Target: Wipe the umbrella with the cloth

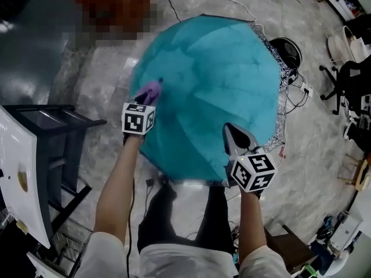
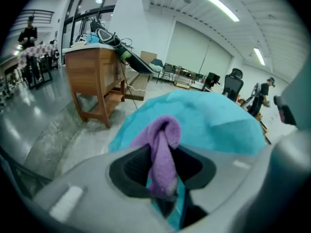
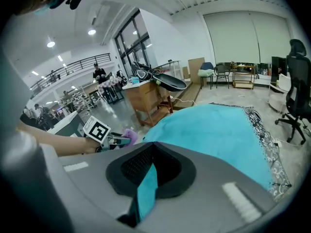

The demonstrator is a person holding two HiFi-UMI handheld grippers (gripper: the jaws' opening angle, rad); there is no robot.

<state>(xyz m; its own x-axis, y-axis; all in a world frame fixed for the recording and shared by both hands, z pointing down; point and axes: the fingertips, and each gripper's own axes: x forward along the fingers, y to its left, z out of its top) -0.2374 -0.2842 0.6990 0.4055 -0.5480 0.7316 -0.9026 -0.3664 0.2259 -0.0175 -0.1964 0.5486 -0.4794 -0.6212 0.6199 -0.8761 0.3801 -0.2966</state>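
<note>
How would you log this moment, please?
left gripper: shut on cloth | right gripper: shut on umbrella | cloth: at umbrella top

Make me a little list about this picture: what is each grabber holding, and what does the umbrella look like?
Umbrella: open teal fabric umbrella with a patterned trim along one edge
Left gripper: shut on a fuzzy purple cloth, at the canopy's left side
Right gripper: shut on the umbrella's near edge
Nearby: wooden table beyond the umbrella
</note>
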